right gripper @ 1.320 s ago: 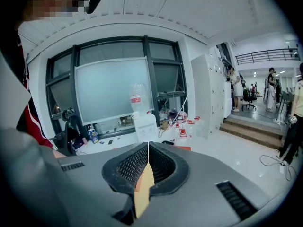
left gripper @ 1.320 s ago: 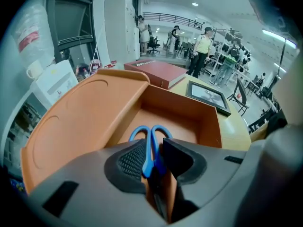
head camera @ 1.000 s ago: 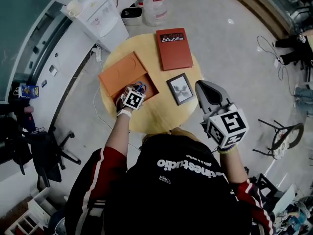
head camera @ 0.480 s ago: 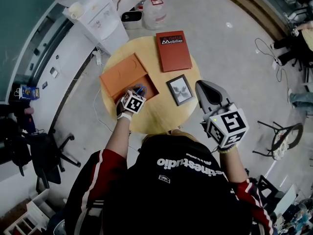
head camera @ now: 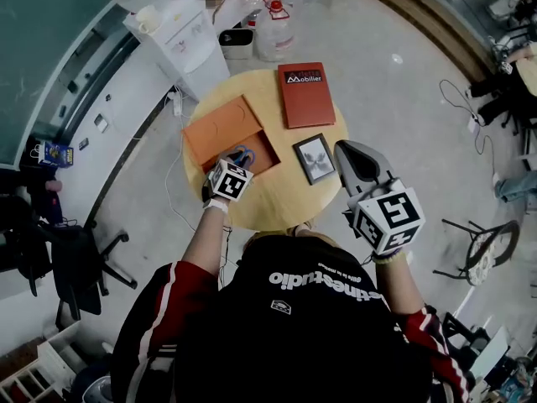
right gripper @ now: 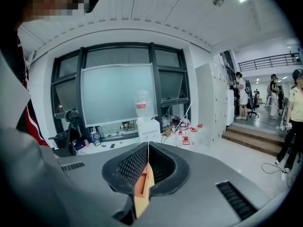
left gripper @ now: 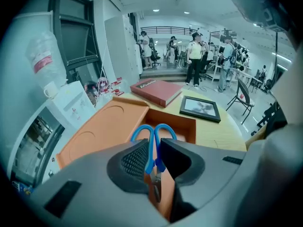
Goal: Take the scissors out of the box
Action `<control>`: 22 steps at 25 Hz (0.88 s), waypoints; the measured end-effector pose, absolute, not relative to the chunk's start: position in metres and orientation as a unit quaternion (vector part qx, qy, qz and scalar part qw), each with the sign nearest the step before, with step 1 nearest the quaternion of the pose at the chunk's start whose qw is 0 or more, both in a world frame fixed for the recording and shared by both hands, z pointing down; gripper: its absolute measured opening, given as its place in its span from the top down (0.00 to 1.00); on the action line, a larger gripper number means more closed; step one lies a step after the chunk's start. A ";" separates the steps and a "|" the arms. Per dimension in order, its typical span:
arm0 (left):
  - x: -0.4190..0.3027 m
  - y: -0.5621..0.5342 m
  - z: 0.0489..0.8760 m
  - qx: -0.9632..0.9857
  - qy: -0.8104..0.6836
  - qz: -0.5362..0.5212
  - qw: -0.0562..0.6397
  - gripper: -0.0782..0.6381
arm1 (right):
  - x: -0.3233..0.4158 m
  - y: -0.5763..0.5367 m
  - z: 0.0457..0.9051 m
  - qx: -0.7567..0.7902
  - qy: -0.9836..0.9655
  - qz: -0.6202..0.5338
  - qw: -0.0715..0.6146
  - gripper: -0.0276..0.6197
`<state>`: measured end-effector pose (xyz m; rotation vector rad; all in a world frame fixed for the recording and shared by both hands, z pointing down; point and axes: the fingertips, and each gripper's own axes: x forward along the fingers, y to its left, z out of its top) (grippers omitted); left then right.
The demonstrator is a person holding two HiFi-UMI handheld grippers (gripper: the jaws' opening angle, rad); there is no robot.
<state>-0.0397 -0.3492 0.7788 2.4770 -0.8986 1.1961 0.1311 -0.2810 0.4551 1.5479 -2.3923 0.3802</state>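
Blue-handled scissors (head camera: 242,152) (left gripper: 153,132) are pinched between the jaws of my left gripper (head camera: 236,163) (left gripper: 152,151), which is shut on them just below the handle loops. They hang over the open tray of the orange box (head camera: 262,147) (left gripper: 182,125). Its flat lid (head camera: 220,124) (left gripper: 102,129) lies to the left on the round wooden table (head camera: 277,200). The blades are hidden behind the jaws. My right gripper (head camera: 347,149) (right gripper: 148,144) hovers off the table's right edge, shut with nothing in it.
A red book (head camera: 305,94) (left gripper: 157,90) lies at the table's far side and a small framed picture (head camera: 314,158) (left gripper: 200,108) right of the box. Water bottles (head camera: 273,28) and a white dispenser (head camera: 180,40) stand beyond the table. People stand far off in the hall.
My left gripper has lifted a little with the scissors still in its jaws. The right gripper has hardly shifted and stays shut.
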 end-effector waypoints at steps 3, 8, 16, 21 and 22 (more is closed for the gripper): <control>-0.044 -0.346 0.765 0.853 -0.321 0.394 0.118 0.76 | 0.125 -0.278 0.451 0.533 -0.827 0.127 0.130 0.91; -0.052 -0.346 0.742 0.860 -0.342 0.359 0.122 0.76 | 0.115 -0.272 0.444 0.531 -0.830 0.119 0.125 0.91; -0.061 -0.346 0.699 0.877 -0.355 0.306 0.109 0.76 | 0.102 -0.262 0.432 0.536 -0.829 0.111 0.114 0.91; -0.067 -0.347 0.670 0.888 -0.355 0.273 0.101 0.76 | 0.096 -0.255 0.427 0.549 -0.822 0.106 0.107 0.91; -0.067 -0.348 0.664 0.892 -0.354 0.263 0.101 0.76 | 0.095 -0.254 0.427 0.552 -0.820 0.106 0.106 0.91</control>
